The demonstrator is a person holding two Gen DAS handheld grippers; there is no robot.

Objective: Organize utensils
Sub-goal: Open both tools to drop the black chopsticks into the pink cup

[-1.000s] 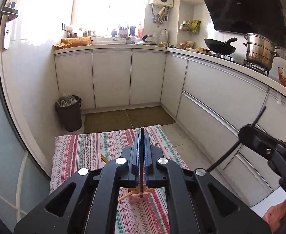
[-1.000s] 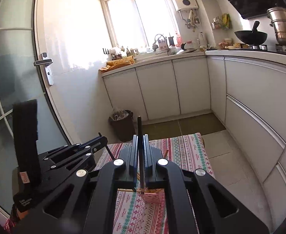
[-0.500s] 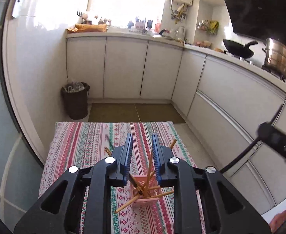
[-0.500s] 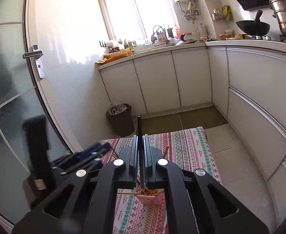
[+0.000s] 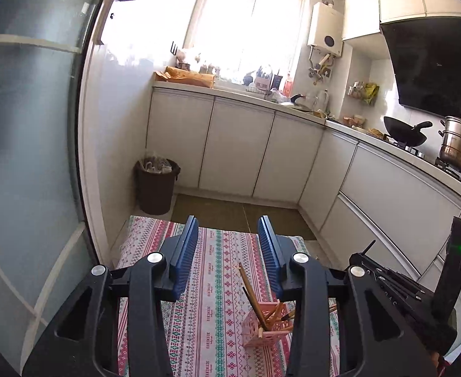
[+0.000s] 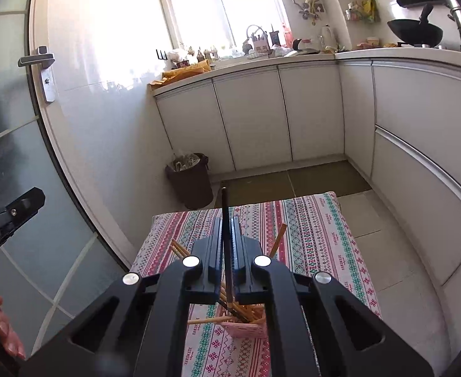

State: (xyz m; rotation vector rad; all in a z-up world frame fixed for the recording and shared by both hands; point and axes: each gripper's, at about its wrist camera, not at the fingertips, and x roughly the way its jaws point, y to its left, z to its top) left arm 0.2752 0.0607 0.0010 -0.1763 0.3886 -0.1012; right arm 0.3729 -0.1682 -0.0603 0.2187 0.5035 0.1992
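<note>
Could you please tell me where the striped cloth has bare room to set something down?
The striped cloth is bare along its far edge, toward the bin, and on the strip beside the cabinets. The near middle is crowded: the pink holder stands there, its chopsticks fanning outward.

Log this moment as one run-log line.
left gripper: open, empty, jaws just opened | right gripper: shut on dark chopstick, above pink holder | holder: on striped cloth

Holder (image 6: 249, 326) w/ chopsticks (image 6: 180, 249) on cloth (image 6: 318, 238); bin (image 6: 191, 179) behind, left.
</note>
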